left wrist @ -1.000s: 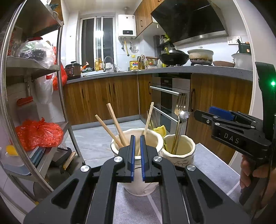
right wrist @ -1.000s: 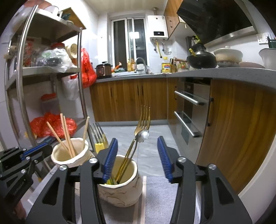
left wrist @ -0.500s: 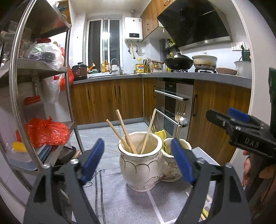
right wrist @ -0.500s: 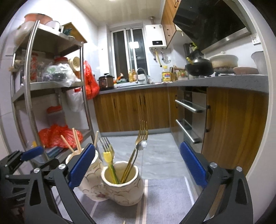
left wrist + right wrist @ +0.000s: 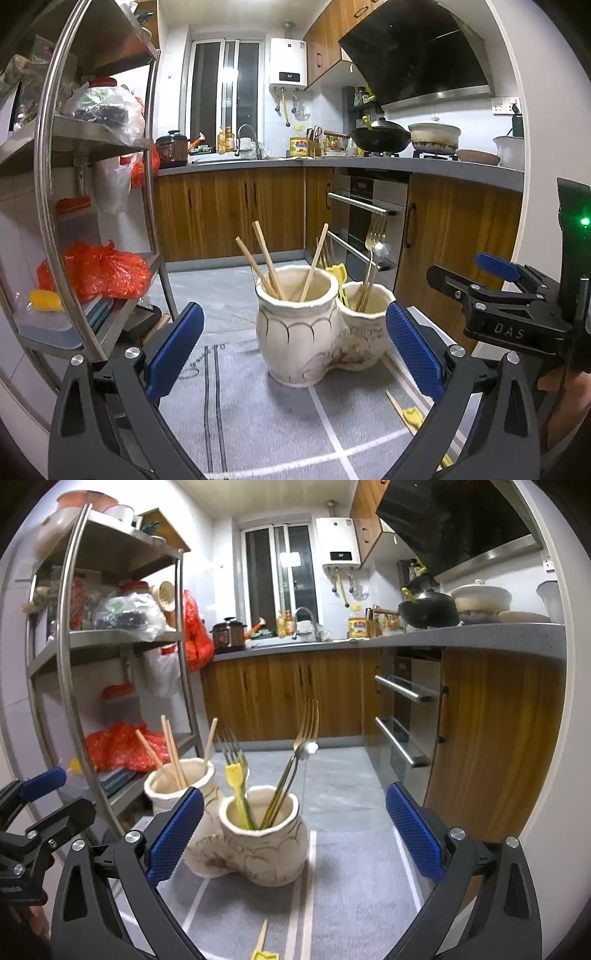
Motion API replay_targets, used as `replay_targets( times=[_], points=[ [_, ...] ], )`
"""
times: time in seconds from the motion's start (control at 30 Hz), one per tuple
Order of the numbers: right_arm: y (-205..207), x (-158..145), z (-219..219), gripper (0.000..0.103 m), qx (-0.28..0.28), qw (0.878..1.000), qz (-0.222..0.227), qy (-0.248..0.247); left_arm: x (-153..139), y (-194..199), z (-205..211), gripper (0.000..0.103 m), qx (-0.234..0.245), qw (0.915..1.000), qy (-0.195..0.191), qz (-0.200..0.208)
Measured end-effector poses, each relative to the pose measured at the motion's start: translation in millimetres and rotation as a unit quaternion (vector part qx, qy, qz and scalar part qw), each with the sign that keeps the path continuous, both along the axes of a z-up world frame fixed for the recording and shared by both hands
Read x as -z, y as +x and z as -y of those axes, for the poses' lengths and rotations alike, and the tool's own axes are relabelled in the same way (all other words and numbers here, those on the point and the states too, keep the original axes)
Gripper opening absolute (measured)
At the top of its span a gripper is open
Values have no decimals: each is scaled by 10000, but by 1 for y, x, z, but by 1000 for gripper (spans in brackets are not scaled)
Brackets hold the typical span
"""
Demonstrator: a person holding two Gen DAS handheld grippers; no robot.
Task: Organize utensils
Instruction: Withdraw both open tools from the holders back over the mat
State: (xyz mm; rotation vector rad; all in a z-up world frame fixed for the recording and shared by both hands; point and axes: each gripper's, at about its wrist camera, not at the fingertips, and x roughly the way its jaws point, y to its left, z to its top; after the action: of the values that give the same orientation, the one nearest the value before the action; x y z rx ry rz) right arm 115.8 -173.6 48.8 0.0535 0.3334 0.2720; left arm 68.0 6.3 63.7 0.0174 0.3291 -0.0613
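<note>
Kitchen setup, grey striped mat (image 5: 258, 413) on a low surface; both grippers spread wide and empty. Left gripper (image 5: 293, 347) jaws have just been opening, nothing between the pads; the two-part ceramic holder (image 5: 299, 343) sits beyond them, not touched. Right gripper (image 5: 293, 829) likewise just finished opening and grips nothing, with the holder's shorter cup (image 5: 264, 845) framed between the open jaws but apart from both. Taller cup holds wooden chopsticks (image 5: 267, 266); shorter cup holds a gold fork (image 5: 304, 734), a spoon, and a yellow-handled fork (image 5: 234, 771). One yellow-tipped utensil (image 5: 408, 411) is loose on the mat, near the right-hand blue pad in the left view; probably the next pick. Handling call: thin, light, stiff stick, lying flat, so pinch across the shaft near the middle, pads down close to the cloth; it could roll or skate if nudged. Holder looks heavy, glazed, breakable: avoid knocking it, and drop items in vertically. Metal cutlery likely slippery. Outward: steel shelf rack (image 5: 66, 657) with bags to the left, wooden cabinets (image 5: 280, 698) and oven ahead and right, counter with pots, window at the back.
</note>
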Motion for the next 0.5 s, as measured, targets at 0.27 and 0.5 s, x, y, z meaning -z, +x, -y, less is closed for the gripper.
replay_targets(
  times=[0.27, 0.5],
  points=[
    [-8, 13, 1, 98, 2, 9997, -234, -50, 13, -15, -4, 97, 34, 9999, -57, -127],
    [-15, 27, 3, 98, 12, 9987, -437, -263, 24, -25, -7, 97, 64, 9997, -120, -205]
  ],
)
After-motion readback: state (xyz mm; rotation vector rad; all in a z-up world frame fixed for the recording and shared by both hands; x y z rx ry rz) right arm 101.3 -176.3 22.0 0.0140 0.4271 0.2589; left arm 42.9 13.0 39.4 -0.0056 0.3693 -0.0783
